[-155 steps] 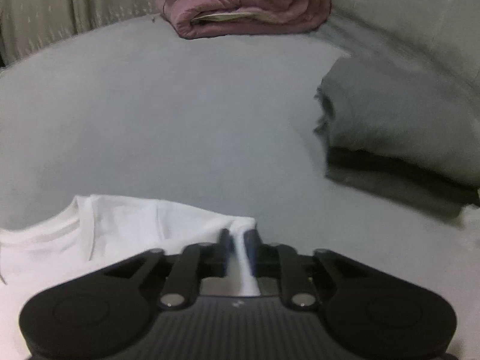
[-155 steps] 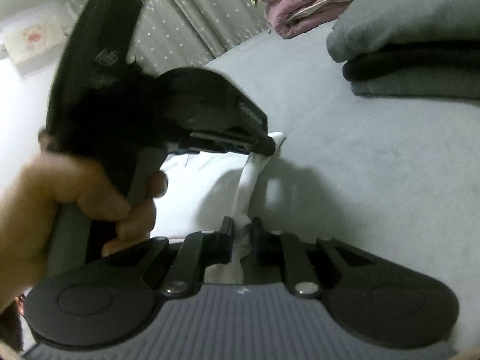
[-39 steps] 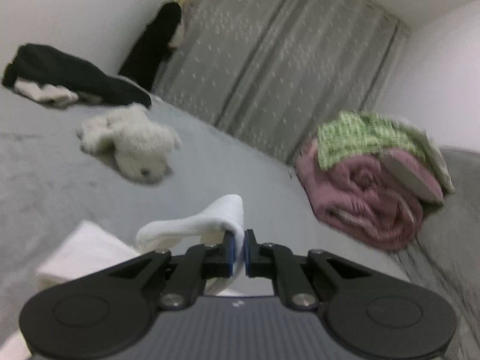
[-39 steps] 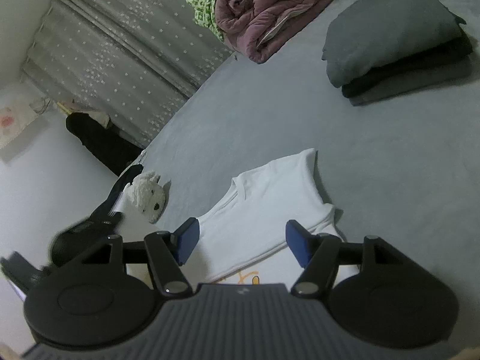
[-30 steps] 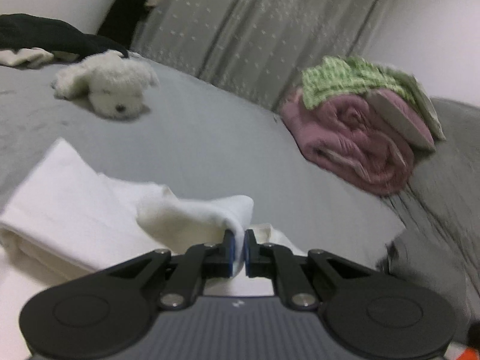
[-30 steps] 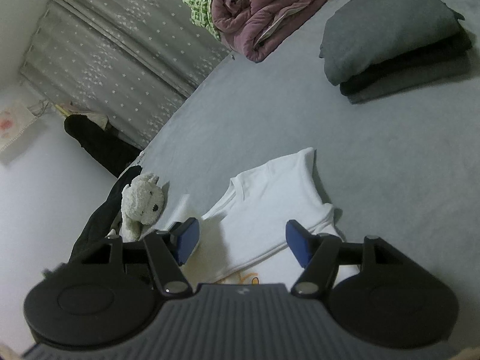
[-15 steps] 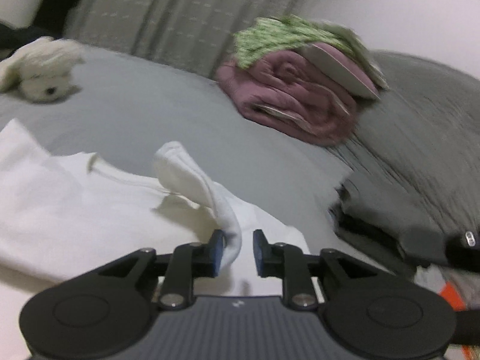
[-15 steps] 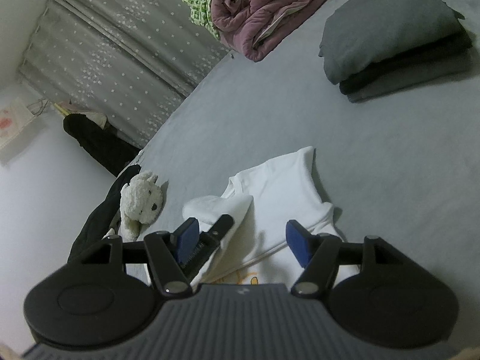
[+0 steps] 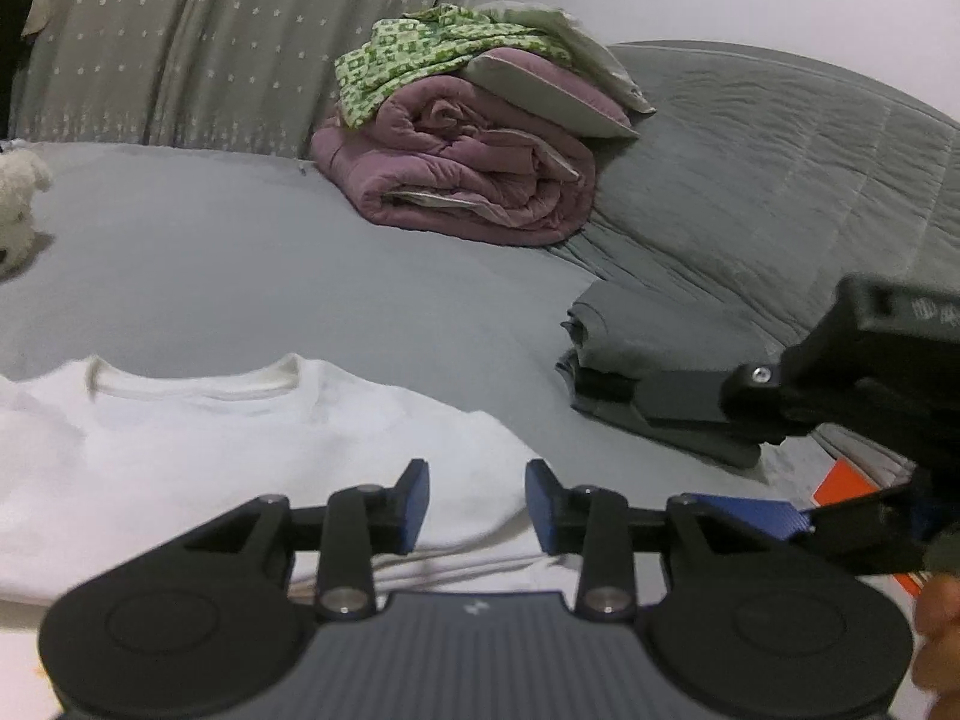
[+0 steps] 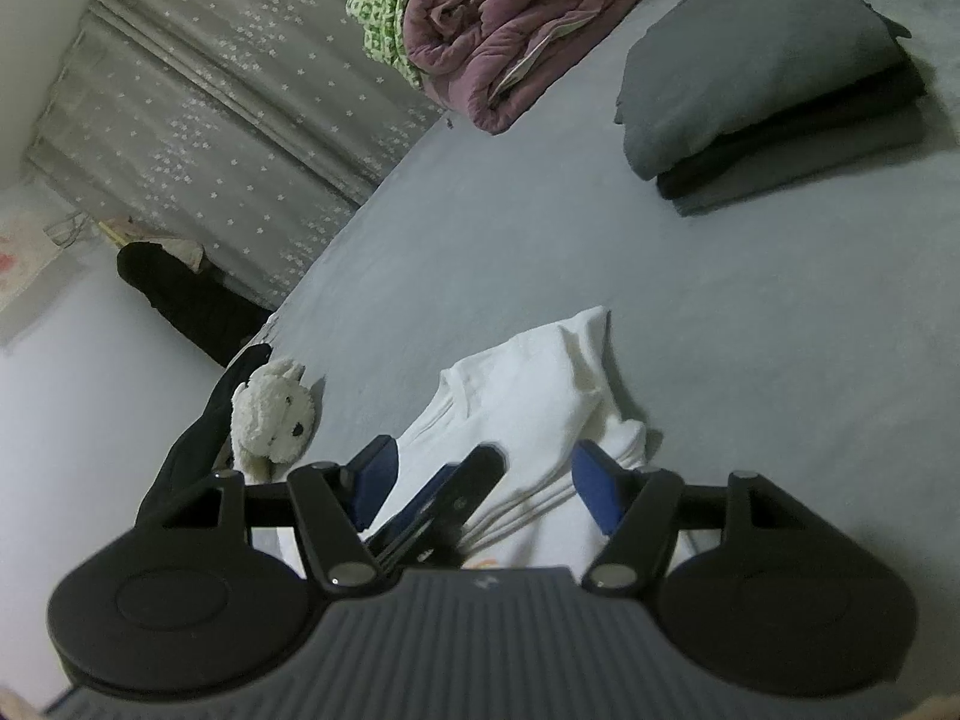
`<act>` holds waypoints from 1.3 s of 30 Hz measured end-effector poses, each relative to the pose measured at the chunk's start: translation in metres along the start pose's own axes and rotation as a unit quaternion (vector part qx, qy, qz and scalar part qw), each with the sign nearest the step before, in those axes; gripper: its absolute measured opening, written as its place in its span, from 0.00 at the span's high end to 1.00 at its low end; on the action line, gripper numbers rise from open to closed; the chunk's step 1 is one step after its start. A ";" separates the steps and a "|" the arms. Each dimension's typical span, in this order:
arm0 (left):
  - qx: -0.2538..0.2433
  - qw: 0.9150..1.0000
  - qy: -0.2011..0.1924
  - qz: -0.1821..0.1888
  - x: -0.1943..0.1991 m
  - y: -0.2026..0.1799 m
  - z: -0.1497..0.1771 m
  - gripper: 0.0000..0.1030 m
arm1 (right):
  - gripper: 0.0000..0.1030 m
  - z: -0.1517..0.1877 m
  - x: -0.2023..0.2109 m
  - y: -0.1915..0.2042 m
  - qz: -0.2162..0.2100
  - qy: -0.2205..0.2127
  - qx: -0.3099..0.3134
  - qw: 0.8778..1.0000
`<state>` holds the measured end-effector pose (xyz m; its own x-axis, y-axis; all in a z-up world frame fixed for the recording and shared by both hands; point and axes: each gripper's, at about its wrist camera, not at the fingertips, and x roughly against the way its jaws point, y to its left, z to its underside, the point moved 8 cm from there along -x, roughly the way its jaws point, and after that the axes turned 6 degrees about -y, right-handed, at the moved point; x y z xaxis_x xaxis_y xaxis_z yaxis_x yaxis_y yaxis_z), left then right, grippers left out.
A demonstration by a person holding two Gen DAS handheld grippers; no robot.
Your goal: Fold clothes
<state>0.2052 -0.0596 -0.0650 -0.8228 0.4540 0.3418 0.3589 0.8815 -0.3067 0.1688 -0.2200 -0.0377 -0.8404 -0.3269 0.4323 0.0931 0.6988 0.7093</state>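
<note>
The left gripper [image 9: 477, 501] hangs low with its jaws parted, holding nothing; the right gripper [image 10: 483, 483] hovers above it, spread wide and likewise empty.

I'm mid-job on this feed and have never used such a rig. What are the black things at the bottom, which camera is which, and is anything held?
Each picture comes from a camera on a hand-held gripper, looking along its two fingers. The left gripper and the right gripper both stand open, holding nothing. Below them a white T-shirt lies partly folded on the grey bed. Farther off are a stack of folded grey clothes, a rolled pink quilt and a plush toy. In the left view the right gripper shows at the right edge.
</note>
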 end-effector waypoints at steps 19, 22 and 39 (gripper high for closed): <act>0.085 0.986 -0.043 -0.137 0.086 0.190 -0.041 0.68 | 0.34 0.014 -0.031 0.003 -0.012 0.014 0.023 1.000; 0.109 0.983 -0.046 -0.137 0.087 0.210 -0.039 0.72 | 0.34 0.020 -0.035 0.013 -0.015 0.016 0.054 0.998; 0.136 0.988 -0.003 -0.076 0.066 0.239 -0.029 0.61 | 0.34 0.045 -0.058 0.017 0.019 0.035 0.127 0.991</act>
<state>0.2495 0.1852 -0.0904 -0.8608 0.3177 0.3975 0.1007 0.8720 -0.4790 0.1953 -0.1608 -0.0756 -0.7990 -0.3337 0.5002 -0.0201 0.8462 0.5324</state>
